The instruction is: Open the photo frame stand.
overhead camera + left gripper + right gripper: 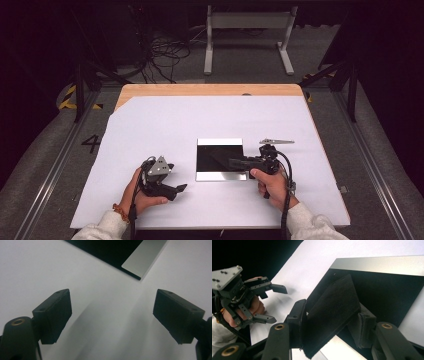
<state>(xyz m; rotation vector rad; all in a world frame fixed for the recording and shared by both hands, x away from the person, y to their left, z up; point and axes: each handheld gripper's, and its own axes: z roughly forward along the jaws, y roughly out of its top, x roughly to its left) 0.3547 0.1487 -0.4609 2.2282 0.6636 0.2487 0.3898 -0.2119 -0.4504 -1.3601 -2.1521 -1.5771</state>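
1. Black cloth pad (pixel 332 315) sits between the right gripper (pixel 329 322) fingers, over the dark mirror-like panel (pixel 220 159), which lies flat mid-desk on the white sheet (pixel 165 125). In the high view the right gripper (pixel 250 162) reaches over the panel's near right part.
2. Right fingers half-closed around the pad; whether both pads press it firmly I cannot tell. Risk: a loose pinch lets the cloth twist or slip out when dragged.
3. Panel lies loose, nothing bracing it. Risk: sideways wiping pressure could push it across the sheet or wrinkle the sheet.
4. Hard finger edges near the glossy face: tilting too low could scratch it.
5. Left gripper (pixel 162 181) fingers (pixel 53 315) wide apart, holding nothing, resting near the panel's silver corner (pixel 143 257); too far off to steady it.
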